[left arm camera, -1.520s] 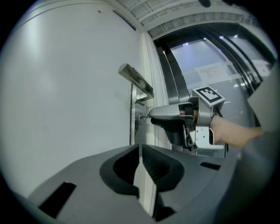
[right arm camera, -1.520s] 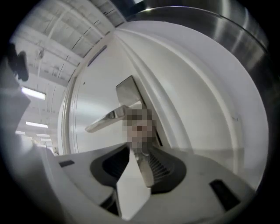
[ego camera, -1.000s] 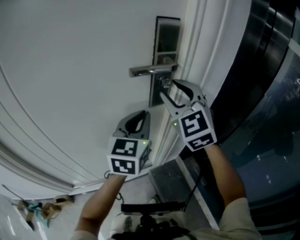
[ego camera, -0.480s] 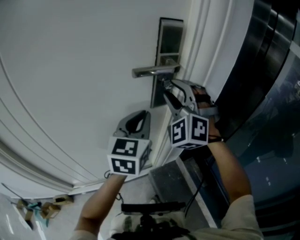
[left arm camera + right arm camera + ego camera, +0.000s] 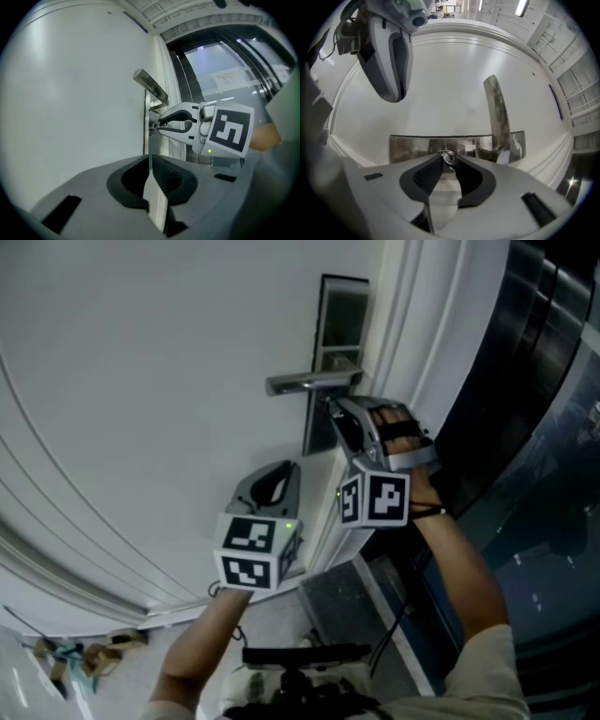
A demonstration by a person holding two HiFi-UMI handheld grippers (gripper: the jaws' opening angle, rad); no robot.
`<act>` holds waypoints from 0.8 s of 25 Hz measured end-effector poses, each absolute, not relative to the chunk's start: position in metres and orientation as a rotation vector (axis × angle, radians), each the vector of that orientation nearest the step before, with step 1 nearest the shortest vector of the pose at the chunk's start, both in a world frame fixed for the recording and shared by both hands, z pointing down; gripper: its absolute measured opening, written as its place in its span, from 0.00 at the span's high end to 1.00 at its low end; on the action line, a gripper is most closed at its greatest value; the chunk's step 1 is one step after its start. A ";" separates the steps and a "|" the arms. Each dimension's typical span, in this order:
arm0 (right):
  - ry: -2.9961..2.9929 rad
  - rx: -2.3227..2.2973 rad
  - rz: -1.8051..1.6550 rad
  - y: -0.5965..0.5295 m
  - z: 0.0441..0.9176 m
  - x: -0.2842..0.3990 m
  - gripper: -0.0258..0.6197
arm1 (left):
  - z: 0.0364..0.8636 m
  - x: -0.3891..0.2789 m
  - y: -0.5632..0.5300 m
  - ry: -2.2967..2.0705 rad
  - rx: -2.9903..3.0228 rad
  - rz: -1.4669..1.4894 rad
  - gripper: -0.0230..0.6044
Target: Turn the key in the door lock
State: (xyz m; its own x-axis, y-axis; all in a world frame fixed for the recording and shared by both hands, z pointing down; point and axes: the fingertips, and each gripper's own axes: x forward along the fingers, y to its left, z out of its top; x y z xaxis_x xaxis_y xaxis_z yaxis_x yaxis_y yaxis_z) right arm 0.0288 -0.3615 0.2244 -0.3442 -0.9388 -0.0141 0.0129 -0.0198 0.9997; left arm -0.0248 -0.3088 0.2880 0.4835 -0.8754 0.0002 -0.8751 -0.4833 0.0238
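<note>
Right gripper [image 5: 336,420] points level at a white door [image 5: 141,381]. Its two jaws have just been closing, and they now stand narrow, pinching the head of a small metal key [image 5: 448,156]. The key sits in the lock on a tall steel lock plate [image 5: 339,324], just below the lever handle [image 5: 309,382] and close to the door frame [image 5: 394,334]. In the right gripper view, only the very tips of the dark ribbed pads reach the key. A small metal loop shows at its head.

Left gripper [image 5: 150,159] hangs lower and to the left, near the door face but well apart from the lock. Its jaws are pressed together with nothing between them.

Judging what could go wrong from here:

- **Slipping off the key.** The grip is the main worry. With so little of the key held, the pads may slide round the head instead of carrying it when the wrist rolls, and the lock would not turn.
- **Twisting off line.** A roll that is not in line with the key's shaft could lever the key sideways. That could bend it, jam it or draw it partly out of the lock.
- **Catching the handle.** The lever handle is very close above, so a jaw or the gripper body may catch on it during the roll (the left gripper view shows this tight spacing best).
- **The door moving.** Nothing steadies the door, so a push on the key might move it.
</note>
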 end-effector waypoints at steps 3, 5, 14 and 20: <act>-1.422 1.014 -1.507 -0.361 0.224 0.029 0.83 | 0.289 -0.025 -0.309 -1.582 2.686 -0.014 0.91; -1.418 1.008 -1.504 -0.361 0.224 0.029 0.83 | 0.290 -0.024 -0.310 -1.578 2.684 -0.016 0.91; -1.609 1.076 -1.322 -0.361 0.218 0.029 0.83 | 0.287 -0.025 -0.310 -1.577 2.684 -0.019 0.91; -1.806 1.164 -1.131 -0.363 0.217 0.030 0.82 | 0.288 -0.025 -0.311 -1.573 2.688 -0.013 0.91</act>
State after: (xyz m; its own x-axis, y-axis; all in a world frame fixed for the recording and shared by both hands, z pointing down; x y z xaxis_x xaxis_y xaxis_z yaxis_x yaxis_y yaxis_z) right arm 0.0302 -0.3627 0.2171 -0.3523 -0.9311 0.0948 -0.3210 0.2153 0.9223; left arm -0.0247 -0.3108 0.2876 0.4898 -0.8718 0.0064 -0.8716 -0.4895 0.0271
